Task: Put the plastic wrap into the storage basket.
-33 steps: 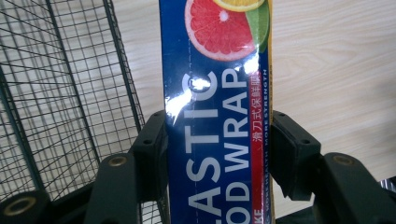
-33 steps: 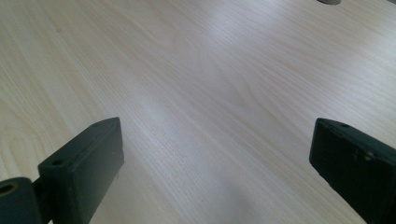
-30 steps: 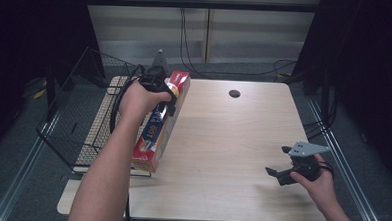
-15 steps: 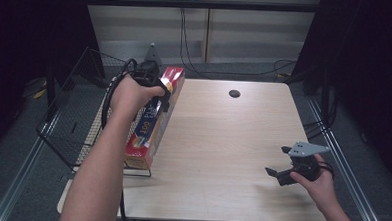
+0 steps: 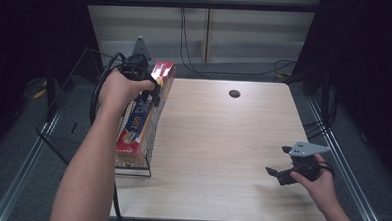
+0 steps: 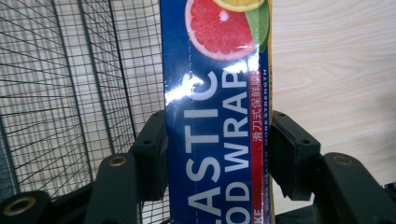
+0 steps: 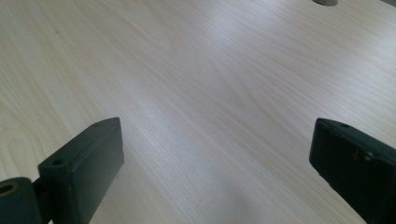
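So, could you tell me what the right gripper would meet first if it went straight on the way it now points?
Probably the bare wooden tabletop: the right gripper points low across it with open jaws and nothing ahead.

I see a long blue-and-red plastic wrap box [image 5: 142, 115] with a grapefruit picture, tilted with its far end raised, its near end down by the wire basket [image 5: 68, 130] at the counter's [image 5: 222, 156] left edge.

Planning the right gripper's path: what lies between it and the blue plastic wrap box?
Bare wooden tabletop between right gripper and blue plastic wrap box, per the high view.
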`<state>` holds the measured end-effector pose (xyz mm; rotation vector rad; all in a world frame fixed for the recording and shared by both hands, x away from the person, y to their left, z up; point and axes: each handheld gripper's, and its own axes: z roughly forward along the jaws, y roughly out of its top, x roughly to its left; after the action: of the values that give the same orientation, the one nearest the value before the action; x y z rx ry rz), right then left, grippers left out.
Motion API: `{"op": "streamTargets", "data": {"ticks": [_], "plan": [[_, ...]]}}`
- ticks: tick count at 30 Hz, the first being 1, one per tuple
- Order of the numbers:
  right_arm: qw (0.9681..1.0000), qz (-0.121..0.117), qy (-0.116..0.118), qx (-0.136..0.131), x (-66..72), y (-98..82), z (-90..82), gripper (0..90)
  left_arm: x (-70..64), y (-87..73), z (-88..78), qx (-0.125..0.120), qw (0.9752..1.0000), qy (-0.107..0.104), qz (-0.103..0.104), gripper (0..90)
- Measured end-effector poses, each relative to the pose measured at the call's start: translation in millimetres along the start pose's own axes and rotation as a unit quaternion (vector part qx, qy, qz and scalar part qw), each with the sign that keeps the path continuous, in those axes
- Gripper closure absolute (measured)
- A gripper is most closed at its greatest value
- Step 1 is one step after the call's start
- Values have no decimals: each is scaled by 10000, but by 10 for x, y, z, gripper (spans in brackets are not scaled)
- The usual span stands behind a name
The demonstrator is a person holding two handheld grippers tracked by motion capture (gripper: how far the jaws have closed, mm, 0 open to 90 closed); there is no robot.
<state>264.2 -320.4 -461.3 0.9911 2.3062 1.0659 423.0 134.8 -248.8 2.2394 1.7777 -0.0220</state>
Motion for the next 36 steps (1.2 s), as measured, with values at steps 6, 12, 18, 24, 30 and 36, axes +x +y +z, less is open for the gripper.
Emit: {"op": "streamTargets", "data": {"ticks": [6,12,18,24,30,36], "plan": [[10000,4,4,22,5,3,4,30,74,-7,-50,14,9999,-23,-116,457],[10000,-16,10,20,3,2,8,30,144,-6,-117,-29,9999,11,-146,457],[10000,-17,61,54,13,3,14,29,214,-7,-201,-98,9996,42,-244,457],[10000,-21,30,44,16,2,20,29,287,-16,-267,-141,9992,105,-364,457],[10000,-7,40,48,15,1,22,29,355,-25,-331,-162,9989,101,-431,457],[9999,-38,78,74,17,0,31,29,415,-30,-385,-168,9984,136,-514,457]]}}
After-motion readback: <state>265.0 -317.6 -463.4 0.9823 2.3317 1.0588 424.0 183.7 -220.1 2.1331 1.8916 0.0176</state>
